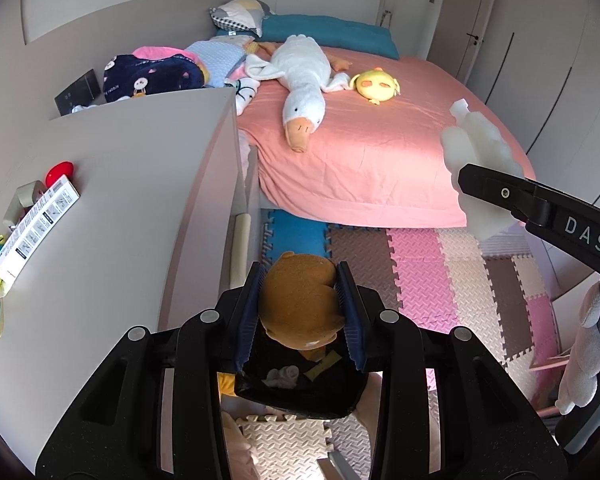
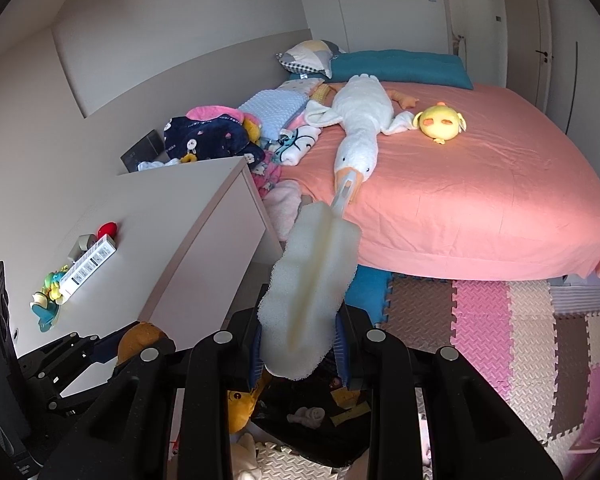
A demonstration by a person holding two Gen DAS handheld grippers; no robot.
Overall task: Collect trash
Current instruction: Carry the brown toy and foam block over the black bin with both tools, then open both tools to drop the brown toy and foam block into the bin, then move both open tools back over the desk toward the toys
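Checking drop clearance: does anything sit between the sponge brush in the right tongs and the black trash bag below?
Nothing visible: the sponge brush hangs directly above the open black trash bag.

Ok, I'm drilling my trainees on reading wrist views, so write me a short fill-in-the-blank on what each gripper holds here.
1. The left gripper is shut on a brown ____.
2. The right gripper is shut on a white ____ brush.
3. Below both grippers lies an open ____ trash bag.
4. The goose plush lies on the ____ bed.

Missing words: plush toy; sponge; black; pink
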